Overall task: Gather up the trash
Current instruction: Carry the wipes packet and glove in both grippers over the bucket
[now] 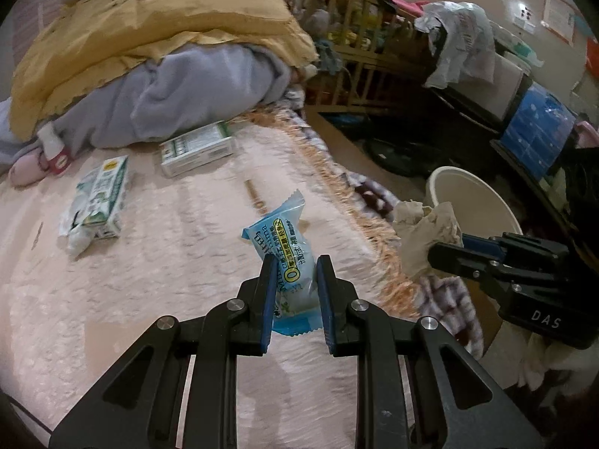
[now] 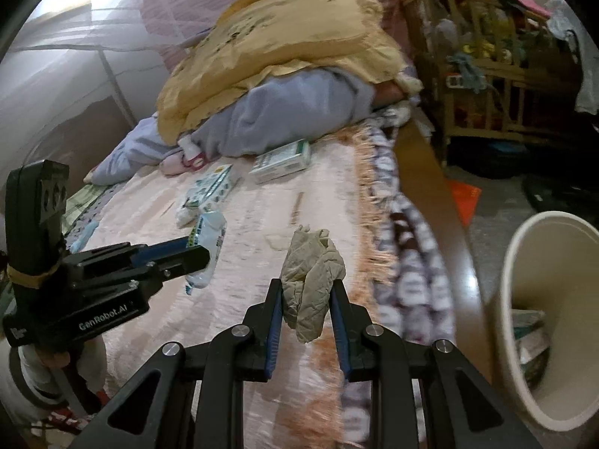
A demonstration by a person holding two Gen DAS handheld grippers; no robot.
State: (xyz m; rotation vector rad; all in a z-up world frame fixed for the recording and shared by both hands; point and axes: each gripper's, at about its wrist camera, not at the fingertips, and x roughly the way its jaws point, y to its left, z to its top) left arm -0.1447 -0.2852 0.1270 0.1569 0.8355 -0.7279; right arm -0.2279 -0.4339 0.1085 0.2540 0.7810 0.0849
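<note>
My left gripper (image 1: 295,262) is shut on a blue snack wrapper (image 1: 279,235), held upright above the pink bedspread (image 1: 179,280). My right gripper (image 2: 305,284) is shut on a crumpled beige paper wad (image 2: 312,265), held above the fringed edge of the bed. In the left wrist view the right gripper (image 1: 447,250) and its wad (image 1: 423,232) hang in front of a cream waste bin (image 1: 483,194). A crushed milk carton (image 1: 99,202) and a white-and-green box (image 1: 198,149) lie on the bed. The right wrist view shows the left gripper (image 2: 194,252) with the wrapper (image 2: 209,235).
The bin (image 2: 516,292) stands on the floor to the right of the bed, with some trash inside. A yellow quilt (image 1: 149,26) over grey bedding fills the far end of the bed. A wooden crib (image 1: 348,30) and cluttered shelves (image 1: 535,127) stand beyond.
</note>
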